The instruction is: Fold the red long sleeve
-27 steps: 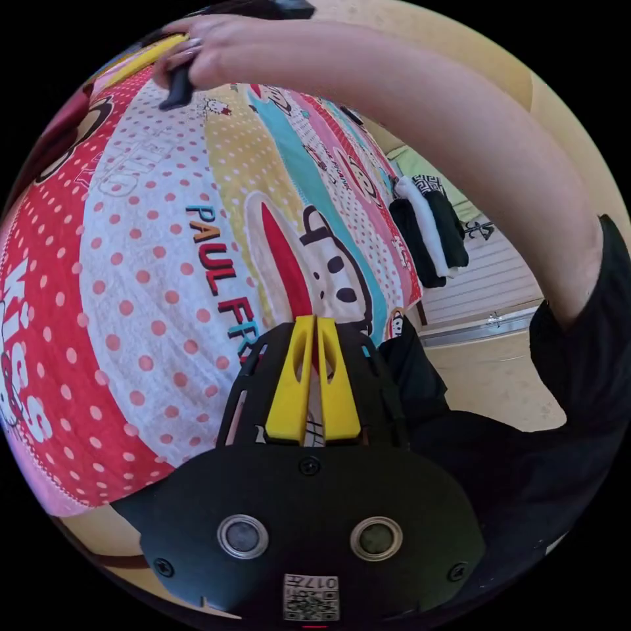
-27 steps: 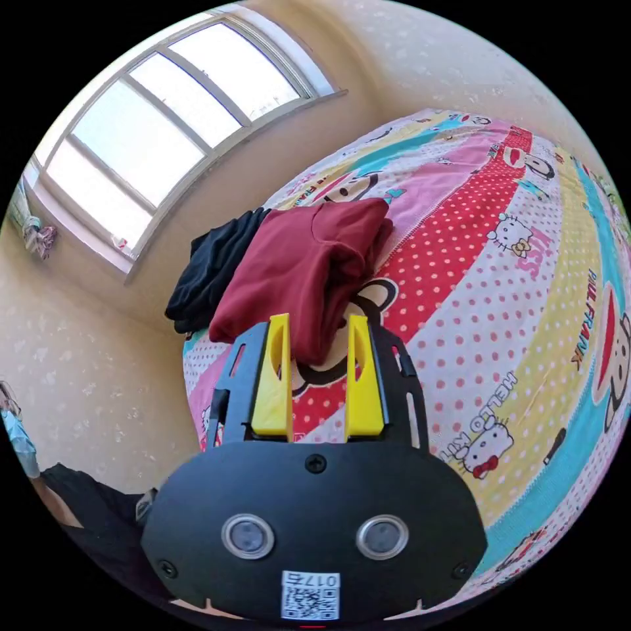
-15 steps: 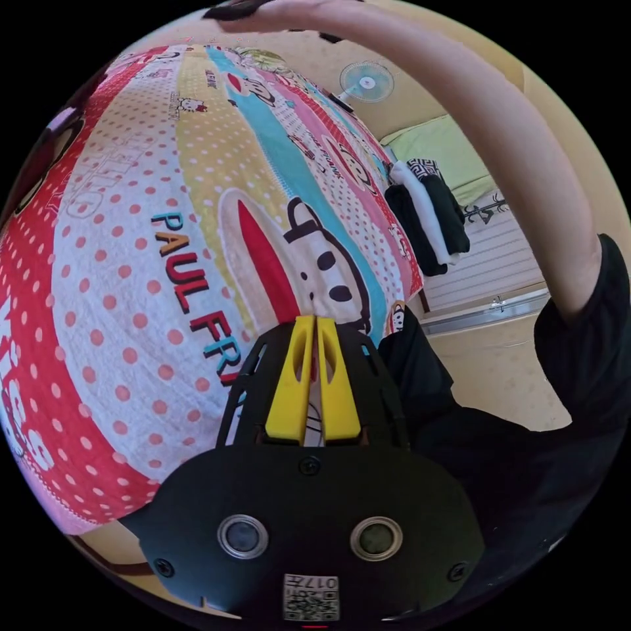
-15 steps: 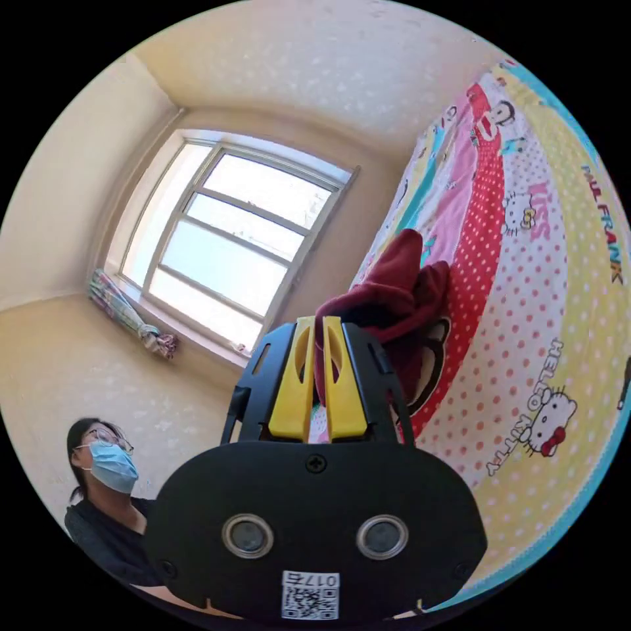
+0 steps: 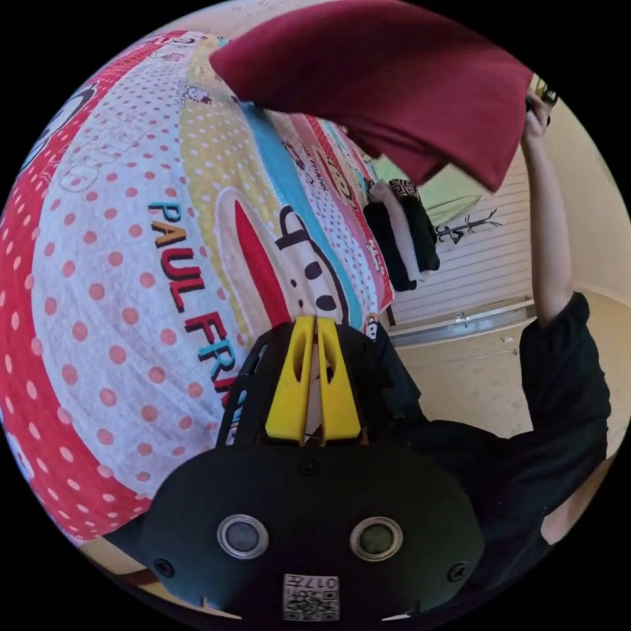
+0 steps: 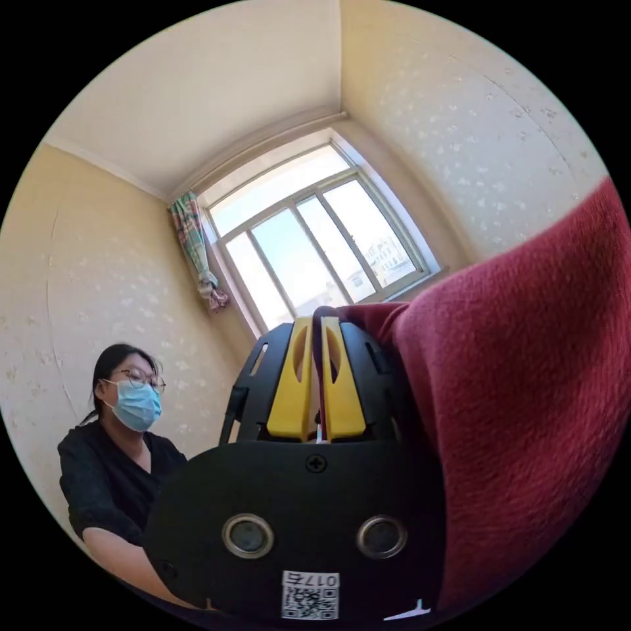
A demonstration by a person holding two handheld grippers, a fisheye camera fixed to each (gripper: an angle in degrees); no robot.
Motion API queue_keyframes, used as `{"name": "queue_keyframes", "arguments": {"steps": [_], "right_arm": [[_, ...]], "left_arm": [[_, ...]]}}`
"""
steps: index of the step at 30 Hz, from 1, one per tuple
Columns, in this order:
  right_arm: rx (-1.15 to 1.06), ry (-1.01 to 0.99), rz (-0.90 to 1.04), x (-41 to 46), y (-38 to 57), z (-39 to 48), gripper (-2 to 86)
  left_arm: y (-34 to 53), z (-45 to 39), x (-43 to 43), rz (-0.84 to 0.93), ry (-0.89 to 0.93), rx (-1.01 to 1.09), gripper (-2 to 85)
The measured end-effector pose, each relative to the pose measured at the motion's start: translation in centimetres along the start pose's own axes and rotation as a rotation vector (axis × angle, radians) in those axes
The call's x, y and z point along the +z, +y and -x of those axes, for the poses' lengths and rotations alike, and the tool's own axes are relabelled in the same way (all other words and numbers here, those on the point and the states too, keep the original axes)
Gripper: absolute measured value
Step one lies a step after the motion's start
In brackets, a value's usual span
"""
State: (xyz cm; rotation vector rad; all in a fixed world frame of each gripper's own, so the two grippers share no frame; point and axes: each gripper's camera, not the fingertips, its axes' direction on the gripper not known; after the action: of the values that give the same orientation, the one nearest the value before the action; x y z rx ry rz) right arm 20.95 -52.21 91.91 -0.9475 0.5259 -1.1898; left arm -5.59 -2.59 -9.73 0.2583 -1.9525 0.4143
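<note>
The red long sleeve point(image 5: 394, 85) hangs in the air above the bed in the left gripper view, held up at its far end by a raised arm point(image 5: 545, 217). In the right gripper view its dark red cloth point(image 6: 519, 394) drapes close past the camera, and my right gripper point(image 6: 317, 323) is shut on an edge of it. My left gripper point(image 5: 314, 323) hovers low over the cartoon-print bedsheet point(image 5: 131, 263), its yellow jaws closed together with nothing between them.
A stack of folded black and white clothes point(image 5: 401, 236) lies at the bed's far edge. Beyond it are a slatted white wall panel point(image 5: 473, 276) and bare floor point(image 5: 460, 381). The right gripper view faces a window point(image 6: 309, 243), a curtain point(image 6: 197, 243) and the masked person point(image 6: 125, 447).
My right gripper closed on the red long sleeve and lifted it off the pile, high above the bed. The left gripper stayed closed and barely moved.
</note>
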Motion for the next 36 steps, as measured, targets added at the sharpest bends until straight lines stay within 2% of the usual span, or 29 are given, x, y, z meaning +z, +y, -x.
{"name": "queue_keyframes", "arguments": {"steps": [1, 3, 5, 7, 10, 11, 14, 16, 21, 24, 25, 27, 28, 29, 32, 36], "right_arm": [[0.011, 0.004, 0.062, 0.6, 1.2, 0.0, 2.2], [0.112, -0.011, 0.307, 3.2, 8.9, -1.0, 2.3], [0.233, -0.074, 0.445, 4.8, 16.6, -1.8, 2.3], [0.343, -0.141, 0.514, 5.5, 24.6, -1.7, 2.4], [0.421, -0.052, 0.581, 5.5, 35.5, 0.6, 2.3], [0.429, 0.008, 0.520, 4.3, 38.3, 2.2, 2.1], [0.469, -0.092, 0.304, 0.4, 41.9, 5.4, 2.1], [0.438, -0.020, 0.222, -2.6, 41.7, 7.6, 3.0], [0.325, 0.570, 0.058, -11.9, 35.4, 11.7, 12.5], [0.366, 0.711, -0.036, -14.0, 34.0, 9.7, 15.5], [0.409, 0.676, -0.038, -14.0, 34.0, 8.5, 15.9], [0.586, 0.345, -0.049, -12.0, 35.6, 3.0, 15.9], [0.609, 0.278, -0.070, -11.2, 36.2, 2.3, 15.5], [0.615, 0.211, -0.132, -9.5, 37.3, 2.1, 11.5], [0.517, 0.127, -0.162, -4.5, 38.1, 4.3, 6.9], [0.521, 0.063, -0.063, 2.3, 39.5, 5.0, 4.7]], "left_arm": [[0.4, 0.3, -1.0, -0.064, 0.029, -0.011, -1.0], [1.1, 0.7, -2.7, -0.166, 0.063, -0.016, -1.0], [1.8, 0.7, -3.9, -0.251, 0.069, -0.013, -1.0], [2.6, 0.4, -4.6, -0.319, 0.044, -0.006, -1.0], [2.6, -0.3, -3.5, -0.329, 0.045, 0.025, -1.0], [2.5, -0.4, -3.1, -0.321, 0.048, 0.032, -1.0], [1.7, -1.0, -0.5, -0.273, 0.062, 0.056, -0.9], [1.3, -1.8, 1.5, -0.259, 0.064, 0.076, -0.7], [1.5, -3.9, 4.9, -0.312, -0.017, 0.091, 1.3], [2.3, -3.8, 6.9, -0.354, -0.028, 0.021, 4.6], [2.6, -3.6, 7.6, -0.350, -0.022, -0.007, 5.2], [3.2, -3.6, 8.3, -0.346, -0.030, -0.046, 6.5], [3.9, -4.2, 8.3, -0.368, -0.042, -0.064, 6.9], [4.3, -4.6, 8.1, -0.385, -0.055, -0.071, 7.0], [6.1, -8.3, 7.0, -0.460, -0.094, -0.030, 8.7], [5.2, -14.4, 8.7, -0.369, -0.181, 0.060, 13.8]]}}
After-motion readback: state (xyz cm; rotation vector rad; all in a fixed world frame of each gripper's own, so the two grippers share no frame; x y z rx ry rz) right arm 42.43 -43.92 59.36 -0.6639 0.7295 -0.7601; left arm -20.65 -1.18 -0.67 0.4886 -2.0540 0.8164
